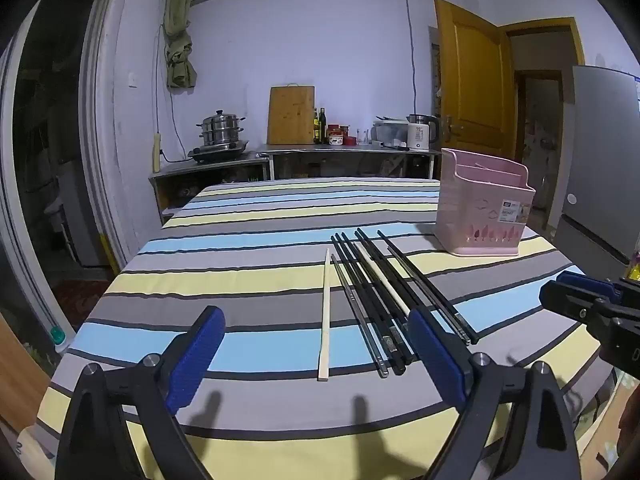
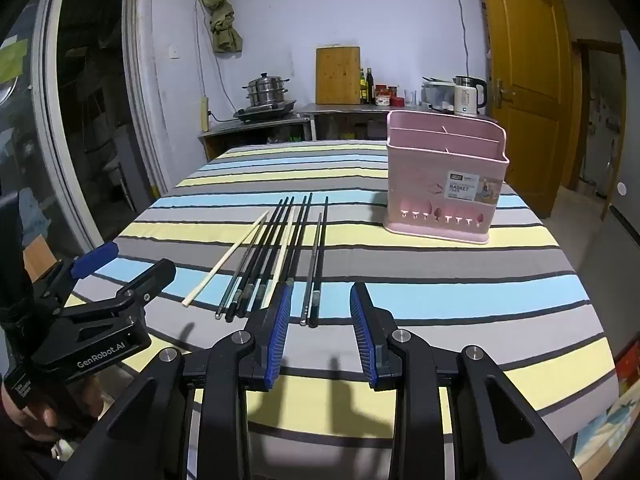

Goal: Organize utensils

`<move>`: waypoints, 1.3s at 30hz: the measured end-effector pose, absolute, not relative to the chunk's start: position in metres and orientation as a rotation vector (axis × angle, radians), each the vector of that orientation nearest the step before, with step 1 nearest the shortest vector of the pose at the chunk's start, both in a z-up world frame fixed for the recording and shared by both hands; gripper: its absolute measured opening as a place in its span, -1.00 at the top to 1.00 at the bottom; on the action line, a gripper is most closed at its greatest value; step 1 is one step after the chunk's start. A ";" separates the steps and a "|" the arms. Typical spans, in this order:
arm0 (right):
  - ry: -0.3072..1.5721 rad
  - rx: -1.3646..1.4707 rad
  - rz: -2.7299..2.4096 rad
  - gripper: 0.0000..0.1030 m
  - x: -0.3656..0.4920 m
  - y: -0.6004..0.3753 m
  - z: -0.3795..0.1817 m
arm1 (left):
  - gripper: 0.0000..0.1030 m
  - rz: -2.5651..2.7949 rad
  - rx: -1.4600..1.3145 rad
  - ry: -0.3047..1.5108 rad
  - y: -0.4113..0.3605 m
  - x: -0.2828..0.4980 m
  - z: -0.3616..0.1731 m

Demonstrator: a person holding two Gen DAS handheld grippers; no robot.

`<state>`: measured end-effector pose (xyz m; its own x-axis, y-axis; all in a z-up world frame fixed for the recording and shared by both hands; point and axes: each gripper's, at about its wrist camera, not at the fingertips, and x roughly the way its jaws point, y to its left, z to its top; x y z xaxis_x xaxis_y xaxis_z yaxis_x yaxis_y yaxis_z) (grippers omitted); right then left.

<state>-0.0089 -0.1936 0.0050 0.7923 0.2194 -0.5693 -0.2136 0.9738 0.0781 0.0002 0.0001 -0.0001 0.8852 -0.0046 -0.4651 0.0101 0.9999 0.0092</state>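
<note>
On the striped cloth surface (image 2: 420,272), slender chopsticks (image 2: 276,256) lie beside a slotted pink plastic basket (image 2: 444,176); left gripper (image 1: 316,356) and right gripper (image 2: 320,332) jaws released, empty.

White lettering on the black body of the left gripper (image 2: 120,264), seen from the right wrist view, reads "GenRobot.AI". A second line of white print runs along the edge of the same body lower down, too small and too sharply angled to read.

The paper label (image 2: 472,190) on the front wall of the pink basket (image 2: 420,184) carries the word "BASKET" in capitals; a small dark logo patch above it and fine print beneath it cannot be made out. In the left wrist view the same label (image 1: 516,212) shows only blurred marks.
</note>
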 end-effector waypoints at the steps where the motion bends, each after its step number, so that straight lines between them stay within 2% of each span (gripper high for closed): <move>1: 0.600 0.005 0.230 0.38 -0.010 -0.194 0.005 | -0.81 -0.008 0.012 0.483 0.000 0.000 0.000; 39: 0.603 -0.003 0.231 0.38 -0.012 -0.191 0.012 | -0.81 -0.031 0.004 0.457 -0.003 -0.006 0.009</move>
<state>-0.0120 -0.1908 0.0118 0.7990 0.2142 -0.5619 -0.2158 0.9743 0.0646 -0.0056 -0.0032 0.0086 0.8970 -0.0286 -0.4410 0.0305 0.9995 -0.0027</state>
